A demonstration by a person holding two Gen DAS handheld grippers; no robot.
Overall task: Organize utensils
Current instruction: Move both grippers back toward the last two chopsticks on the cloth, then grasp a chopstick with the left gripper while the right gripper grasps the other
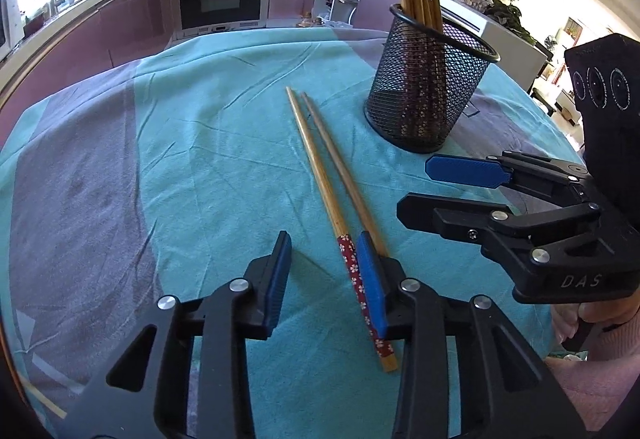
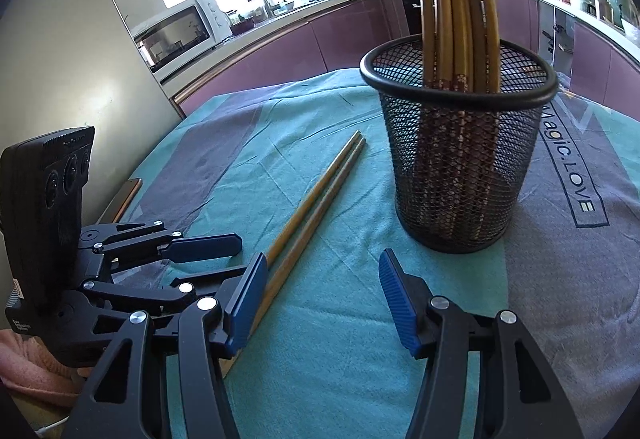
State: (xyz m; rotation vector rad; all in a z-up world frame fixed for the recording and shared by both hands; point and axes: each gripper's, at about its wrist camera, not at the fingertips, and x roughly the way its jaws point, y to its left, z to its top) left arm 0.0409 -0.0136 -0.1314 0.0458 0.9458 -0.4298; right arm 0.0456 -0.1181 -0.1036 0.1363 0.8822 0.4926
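You've got both tongs spread over a teal cloth [image 1: 224, 127]; two chopsticks [image 1: 320, 167] lie beside the mesh cup [image 1: 424, 95], kitchen counters behind.

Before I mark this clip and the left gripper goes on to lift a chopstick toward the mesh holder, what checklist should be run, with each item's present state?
1. Left gripper has a chopstick between its jaws: ok, the patterned-end chopstick lies between the pads.
2. Pads press on it: not ok, a clear gap remains on the left side.
3. Only one chopstick is taken: cannot tell, the second chopstick runs under the right pad.
4. Mesh holder stands upright with room: ok, chopsticks fill only part of it.
5. Right gripper is out of the way: ok, open and empty beside the pair.
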